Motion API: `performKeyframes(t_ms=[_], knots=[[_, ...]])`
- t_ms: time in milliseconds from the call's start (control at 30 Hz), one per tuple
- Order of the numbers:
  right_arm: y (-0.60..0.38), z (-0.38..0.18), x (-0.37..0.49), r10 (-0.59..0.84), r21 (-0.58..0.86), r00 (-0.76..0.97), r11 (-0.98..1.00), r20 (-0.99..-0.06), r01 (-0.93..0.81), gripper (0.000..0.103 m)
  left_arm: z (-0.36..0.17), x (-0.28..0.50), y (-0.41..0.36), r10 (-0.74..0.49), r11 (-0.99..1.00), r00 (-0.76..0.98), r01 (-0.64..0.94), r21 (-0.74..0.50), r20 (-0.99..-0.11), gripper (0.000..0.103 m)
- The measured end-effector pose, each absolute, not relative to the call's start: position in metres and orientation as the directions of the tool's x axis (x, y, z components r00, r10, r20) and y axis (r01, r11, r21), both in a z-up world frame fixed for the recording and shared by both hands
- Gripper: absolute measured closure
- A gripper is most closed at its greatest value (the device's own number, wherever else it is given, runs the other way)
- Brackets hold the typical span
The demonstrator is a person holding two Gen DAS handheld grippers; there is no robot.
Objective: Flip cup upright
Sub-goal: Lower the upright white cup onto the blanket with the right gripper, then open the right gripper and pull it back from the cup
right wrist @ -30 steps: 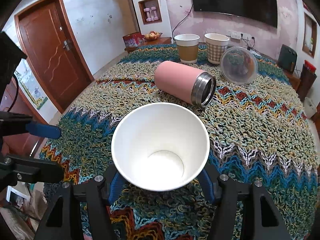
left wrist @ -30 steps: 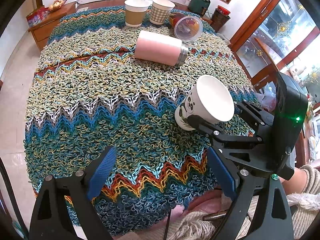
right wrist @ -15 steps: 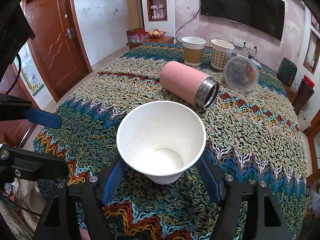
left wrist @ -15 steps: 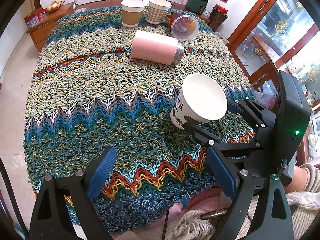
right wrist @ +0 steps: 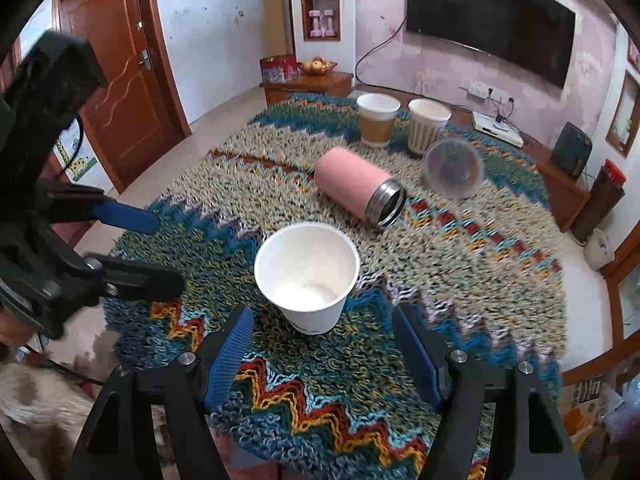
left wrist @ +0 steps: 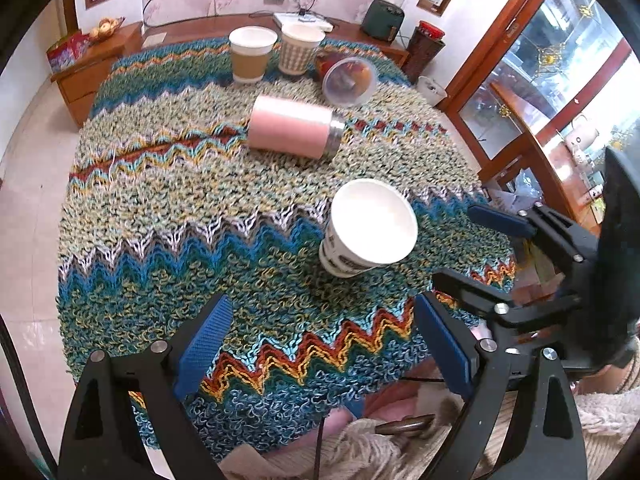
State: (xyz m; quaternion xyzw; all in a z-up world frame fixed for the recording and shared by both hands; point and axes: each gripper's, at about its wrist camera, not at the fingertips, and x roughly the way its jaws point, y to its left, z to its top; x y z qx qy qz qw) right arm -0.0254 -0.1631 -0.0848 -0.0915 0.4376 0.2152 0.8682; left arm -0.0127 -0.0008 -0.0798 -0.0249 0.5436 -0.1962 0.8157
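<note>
A white paper cup (left wrist: 366,230) with a panda print stands upright, mouth up, on the knitted zigzag cloth (left wrist: 200,216); it also shows in the right wrist view (right wrist: 307,278). My right gripper (right wrist: 324,346) is open and empty, drawn back just behind the cup; in the left wrist view it (left wrist: 476,248) sits right of the cup. My left gripper (left wrist: 320,348) is open and empty near the table's front edge; in the right wrist view it (right wrist: 136,248) is left of the cup.
A pink steel tumbler (left wrist: 294,132) lies on its side behind the cup. A clear plastic cup (left wrist: 349,86) lies tipped beyond it. A brown-sleeved cup (left wrist: 251,54) and a checked cup (left wrist: 300,49) stand upright at the back. Wooden cabinet and glass doors stand at the right.
My right gripper has opened, let go of the paper cup and pulled back. The cup now stands upright on the cloth. The left gripper has hardly moved.
</note>
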Motion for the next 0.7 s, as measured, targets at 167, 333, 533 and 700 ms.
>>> performKeyframes(t_ms=[167,333,533,700], knots=[[-0.167,-0.063,-0.024,0.264,0.053,0.534,0.925,-0.803,-0.376,0.026,-0.063,-0.015,-0.004,-0.324,0.93,0.366,0.293,-0.222,-0.872,0.01],[-0.17,-0.044,-0.023,0.218,0.05,0.557,0.952,-0.801,-0.301,0.026,-0.045,-0.015,-0.005,-0.289,0.945,0.407,0.263,-0.192,-0.866,0.01],[-0.179,-0.026,-0.019,0.158,0.058,0.574,0.98,-0.804,-0.188,0.026,-0.021,-0.016,-0.004,-0.243,0.965,0.465,0.201,-0.166,-0.851,0.01],[-0.185,-0.007,-0.022,0.111,0.053,0.613,0.992,-0.782,-0.111,0.026,-0.008,-0.017,-0.002,-0.185,0.982,0.51,0.132,-0.136,-0.84,0.01]])
